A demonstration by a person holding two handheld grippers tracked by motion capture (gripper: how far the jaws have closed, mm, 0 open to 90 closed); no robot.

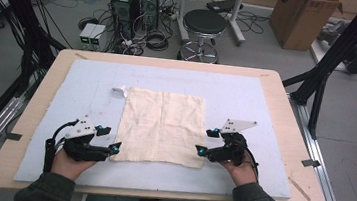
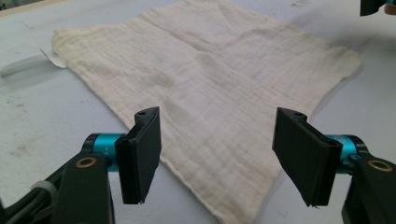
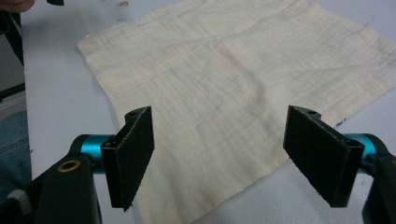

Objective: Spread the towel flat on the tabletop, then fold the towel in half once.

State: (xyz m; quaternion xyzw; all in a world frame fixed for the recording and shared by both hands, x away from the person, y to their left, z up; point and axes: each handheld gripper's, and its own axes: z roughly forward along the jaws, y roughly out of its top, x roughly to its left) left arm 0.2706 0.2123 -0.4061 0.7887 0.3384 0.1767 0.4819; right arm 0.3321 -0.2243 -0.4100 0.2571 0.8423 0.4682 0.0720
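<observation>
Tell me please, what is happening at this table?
A person holds a gripper in each hand at the two near corners of a cream cloth lying flat on the table. The left gripper and right gripper both stand open, the cloth's corners in front of the jaws, not pinched.

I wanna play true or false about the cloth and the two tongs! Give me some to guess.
1. The cream cloth lies flat on the pale blue mat. True.
2. The left tongs are pinching the cloth. False: they stand open by its near left corner.
3. The right tongs are open. True.
4. The cloth is rolled into a ball. False: it is spread out.
5. A black stool stands beyond the table. True.
</observation>
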